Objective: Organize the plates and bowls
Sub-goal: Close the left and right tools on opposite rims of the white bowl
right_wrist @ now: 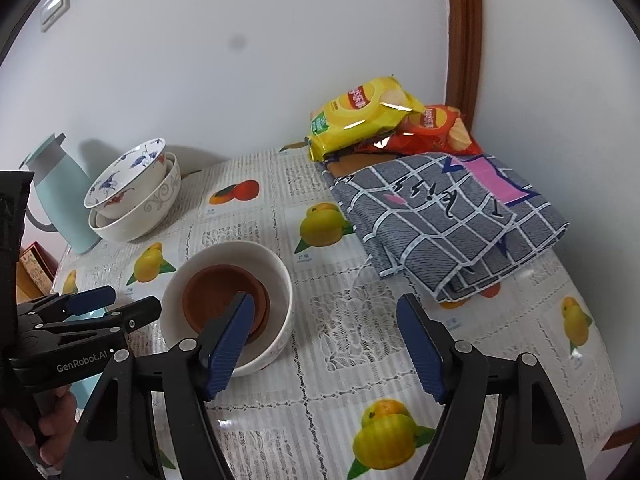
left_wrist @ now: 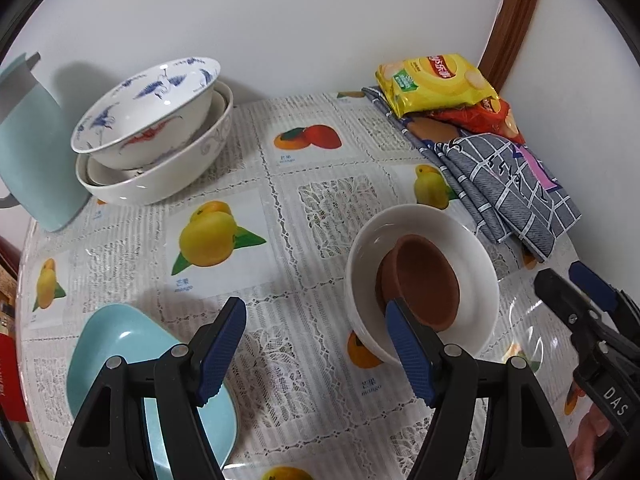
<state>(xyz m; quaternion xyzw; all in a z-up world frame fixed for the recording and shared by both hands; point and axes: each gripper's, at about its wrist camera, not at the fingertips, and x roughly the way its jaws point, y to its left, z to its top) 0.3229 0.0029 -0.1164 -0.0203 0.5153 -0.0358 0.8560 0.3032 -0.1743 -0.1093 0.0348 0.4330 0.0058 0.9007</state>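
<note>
A white bowl (left_wrist: pixel 478 264) (right_wrist: pixel 280 276) with a small brown bowl (left_wrist: pixel 424 280) (right_wrist: pixel 216 292) nested in it stands mid-table. A teal square plate (left_wrist: pixel 116 352) lies at the near left. At the back left, a blue-patterned bowl (left_wrist: pixel 148 112) (right_wrist: pixel 128 176) leans in a stack of white bowls (left_wrist: pixel 180 168) (right_wrist: pixel 148 208). My left gripper (left_wrist: pixel 314 308) (right_wrist: pixel 116 304) hangs open between plate and white bowl, its right finger crossing the bowl's near rim in view. My right gripper (right_wrist: pixel 326 300) (left_wrist: pixel 576 288) is open right of the bowl, its left finger overlapping the brown bowl in view. No contact shows.
A teal jug (left_wrist: pixel 32 152) (right_wrist: pixel 60 196) stands by the bowl stack at the table's left edge. Yellow and red chip bags (left_wrist: pixel 436 84) (right_wrist: pixel 360 120) and a folded grey checked cloth (left_wrist: pixel 504 176) (right_wrist: pixel 448 216) fill the back right corner against the wall. A fruit-print tablecloth (left_wrist: pixel 280 208) covers the table.
</note>
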